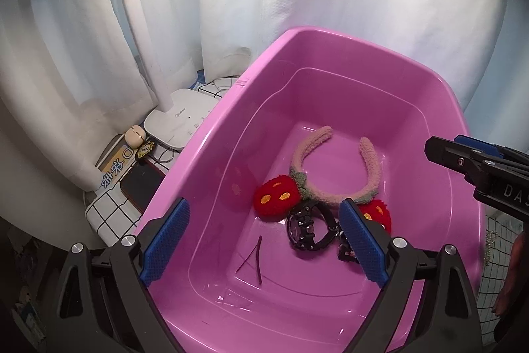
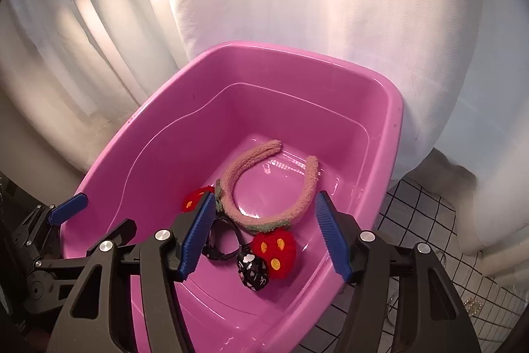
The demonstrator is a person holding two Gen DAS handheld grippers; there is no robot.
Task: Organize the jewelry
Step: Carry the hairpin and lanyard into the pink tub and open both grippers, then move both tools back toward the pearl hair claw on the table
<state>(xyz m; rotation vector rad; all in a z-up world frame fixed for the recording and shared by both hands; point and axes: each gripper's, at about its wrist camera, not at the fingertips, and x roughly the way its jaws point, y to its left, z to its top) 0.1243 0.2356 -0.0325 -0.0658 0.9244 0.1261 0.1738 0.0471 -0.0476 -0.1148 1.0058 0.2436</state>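
Headband [image 1: 334, 174] and watch [image 1: 305, 229] lying in tub [image 1: 211, 134]; left gripper [image 1: 264, 242] and right gripper [image 2: 264, 239] spread wide, empty; headband likely light, soft: pinch band mid-arc

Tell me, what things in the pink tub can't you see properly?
- Black watch: left wrist view, its strap runs behind the left tongs' blue pad; right wrist view, the right tongs' pad covers most of it.
- Second strawberry on the headband: left wrist view, half hidden by that pad.
- Small dark patterned thing: both views, too small to name.
- Tub near rim: both views, cut off by tongs and bottom edge.
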